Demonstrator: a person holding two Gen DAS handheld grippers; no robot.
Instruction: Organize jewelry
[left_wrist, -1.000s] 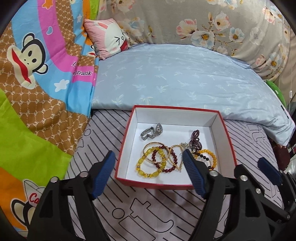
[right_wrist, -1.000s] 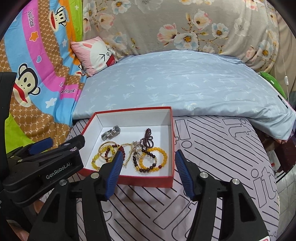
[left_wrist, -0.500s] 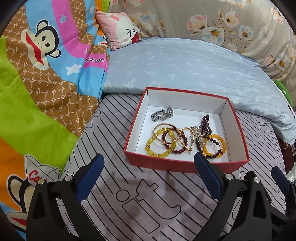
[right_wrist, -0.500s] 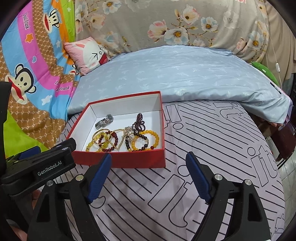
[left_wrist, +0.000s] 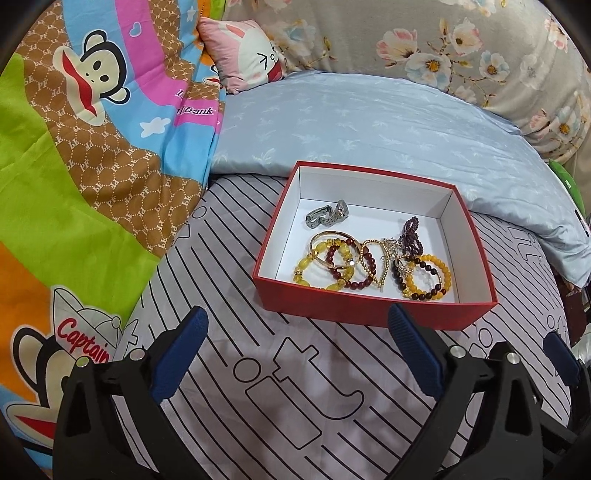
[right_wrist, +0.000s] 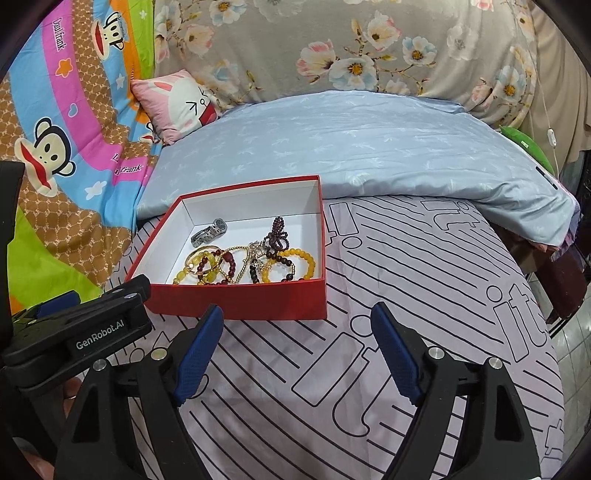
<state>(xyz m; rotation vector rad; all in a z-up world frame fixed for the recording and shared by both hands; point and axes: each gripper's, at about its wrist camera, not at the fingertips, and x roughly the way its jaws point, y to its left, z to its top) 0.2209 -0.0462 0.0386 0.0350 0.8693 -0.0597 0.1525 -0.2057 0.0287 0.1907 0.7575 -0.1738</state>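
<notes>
A red box (left_wrist: 369, 314) with a white inside lies on the striped sheet. It holds a silver watch (left_wrist: 328, 215), a yellow bead bracelet (left_wrist: 314, 275), a dark red bead bracelet (left_wrist: 356, 271), a purple bead strand (left_wrist: 410, 236) and an amber-and-dark bracelet (left_wrist: 428, 278), tangled with gold bangles. My left gripper (left_wrist: 295, 325) is open, just short of the box's front wall, with nothing between its fingers. In the right wrist view the box (right_wrist: 240, 301) sits ahead to the left. My right gripper (right_wrist: 297, 315) is open and empty, close to the box's front right corner.
A pale blue quilt (left_wrist: 369, 122) lies right behind the box. A cartoon monkey blanket (left_wrist: 74, 155) covers the left, with a pink rabbit cushion (right_wrist: 177, 103) and floral bedding (right_wrist: 369, 48) at the back. The bed edge and tiled floor (right_wrist: 570, 354) are at the right.
Both grippers have drawn back from the box and their jaws have spread wider. Their fingertips, which overlapped the box's front edge, now stand in front of it.
</notes>
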